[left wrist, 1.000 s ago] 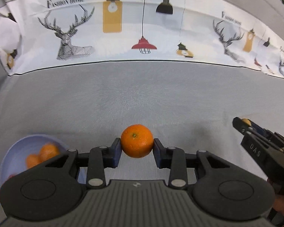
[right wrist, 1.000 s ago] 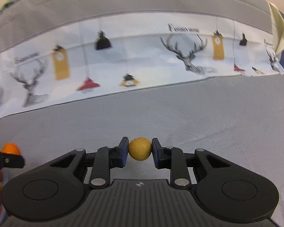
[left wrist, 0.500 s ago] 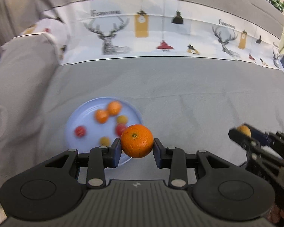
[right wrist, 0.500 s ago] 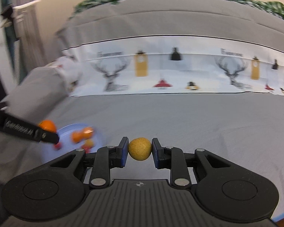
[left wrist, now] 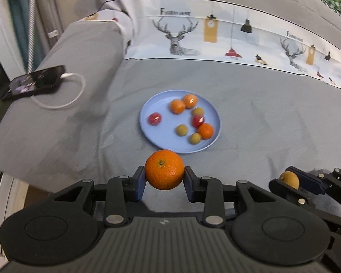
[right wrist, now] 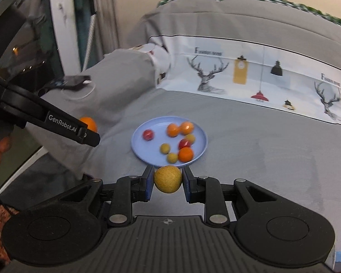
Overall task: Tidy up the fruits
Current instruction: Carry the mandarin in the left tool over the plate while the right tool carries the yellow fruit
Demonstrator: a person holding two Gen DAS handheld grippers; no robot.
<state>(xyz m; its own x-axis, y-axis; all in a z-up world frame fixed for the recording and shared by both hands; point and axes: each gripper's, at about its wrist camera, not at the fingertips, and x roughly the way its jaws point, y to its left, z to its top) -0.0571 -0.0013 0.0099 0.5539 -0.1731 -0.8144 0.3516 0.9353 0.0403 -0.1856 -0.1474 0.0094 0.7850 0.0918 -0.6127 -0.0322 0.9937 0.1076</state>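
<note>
Both wrist views have swung toward the plate [left wrist: 147,122] since a second ago: it sat cut off at the lower left edge of the left view then, and now lies whole in mid-frame of both.

Left claw [left wrist: 164,179], at bottom centre of its view, is closed on an orange [left wrist: 164,169], pads pressing both sides. Right claw [right wrist: 167,182] is likewise clamped on a small tan fruit [right wrist: 167,178], its jaws nearly together. Each claw also shows in the other's view: the right one at the lower right of the left view, the left one at middle left of the right view.

Just above each held fruit sits the blue plate on the grey bedcover [left wrist: 272,118]. It already carries eight fruits: three oranges, two red ones, three tan ones. Judging by this, most of the gathering is done; the two carried fruits are not yet set down, and no loose fruit shows on the cover.

Further out, a phone [left wrist: 34,83] with a white cable [left wrist: 66,95] rests on a pillow at the left of the left view, well apart from the plate. A deer-print cloth [left wrist: 216,38] runs across the upper frame. Nothing lies between the claws and the plate; the fruit already there leaves open room mainly on its left side.
</note>
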